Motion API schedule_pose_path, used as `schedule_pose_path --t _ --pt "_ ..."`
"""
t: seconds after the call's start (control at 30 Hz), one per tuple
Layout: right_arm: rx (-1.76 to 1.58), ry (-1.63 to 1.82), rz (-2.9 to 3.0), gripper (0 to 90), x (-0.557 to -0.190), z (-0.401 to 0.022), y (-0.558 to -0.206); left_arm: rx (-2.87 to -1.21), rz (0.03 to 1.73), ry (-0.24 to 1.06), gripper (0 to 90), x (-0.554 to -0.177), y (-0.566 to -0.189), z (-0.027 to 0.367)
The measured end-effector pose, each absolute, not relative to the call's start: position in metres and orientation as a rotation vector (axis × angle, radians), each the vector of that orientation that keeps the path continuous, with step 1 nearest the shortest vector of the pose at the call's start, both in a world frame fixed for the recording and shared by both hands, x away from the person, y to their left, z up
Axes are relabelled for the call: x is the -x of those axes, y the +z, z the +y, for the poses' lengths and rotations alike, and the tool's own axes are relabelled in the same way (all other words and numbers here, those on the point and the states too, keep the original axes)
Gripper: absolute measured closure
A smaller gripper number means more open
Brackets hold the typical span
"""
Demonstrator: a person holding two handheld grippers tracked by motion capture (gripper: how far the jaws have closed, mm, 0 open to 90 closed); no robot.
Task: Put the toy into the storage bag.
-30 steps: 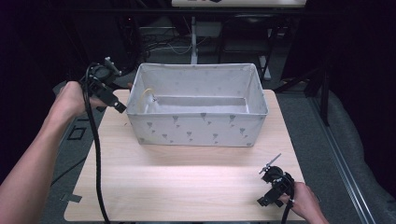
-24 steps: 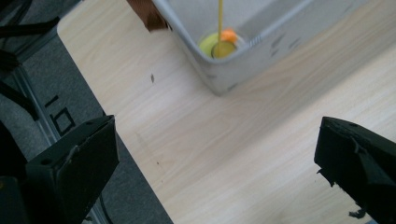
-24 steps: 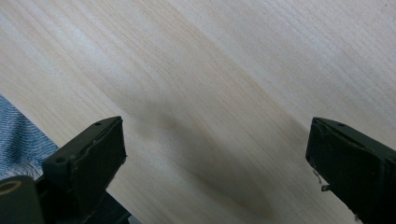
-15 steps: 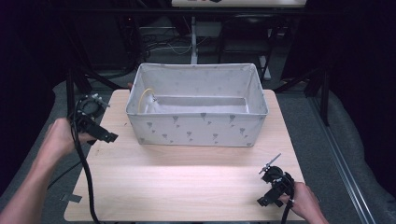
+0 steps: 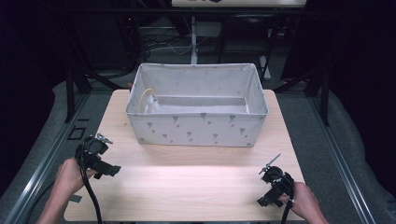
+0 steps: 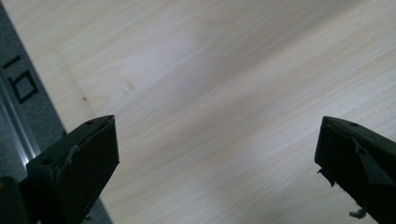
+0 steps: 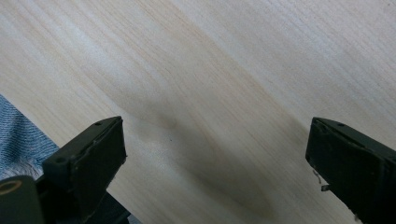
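Observation:
A grey fabric bin with small printed marks stands at the back middle of the wooden table. A yellow cord lies inside against its left wall. My left gripper hangs over the table's left front edge, well clear of the bin. Its jaws stand wide apart over bare wood, the fingers holding nothing. My right gripper sits low at the front right corner. It is open too, with bare wood between its fingers.
A metal rail runs along the floor left of the table. Dark stands and cables crowd the space behind the bin. Blue fabric shows past the table edge in the right gripper view.
My left gripper has come away from the bin's left side, travelling toward the table's front left and lower. The right gripper has stayed in place.

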State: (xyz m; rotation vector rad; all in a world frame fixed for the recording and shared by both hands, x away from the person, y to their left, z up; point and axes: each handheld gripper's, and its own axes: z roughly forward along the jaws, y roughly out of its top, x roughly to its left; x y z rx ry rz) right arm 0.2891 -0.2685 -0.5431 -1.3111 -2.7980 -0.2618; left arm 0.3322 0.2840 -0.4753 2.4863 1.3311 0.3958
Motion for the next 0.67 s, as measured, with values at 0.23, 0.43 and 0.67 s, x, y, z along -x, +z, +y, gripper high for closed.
schedule_pose_path --t 0.23,0.43,0.67 --pt "1.313 -0.262 -2.801 4.5 -0.289 -0.269 -0.544 -2.470 1.357 0.369 0.0 -0.320 -0.516 0.282" --pt "1.304 -0.261 -2.805 4.5 -0.289 -0.268 -0.543 -2.325 1.430 0.373 0.0 -0.310 -0.544 0.283" --pt "1.298 -0.267 -2.805 4.6 -0.289 -0.268 -0.544 -2.314 1.467 0.359 0.2 -0.308 -0.558 0.281"
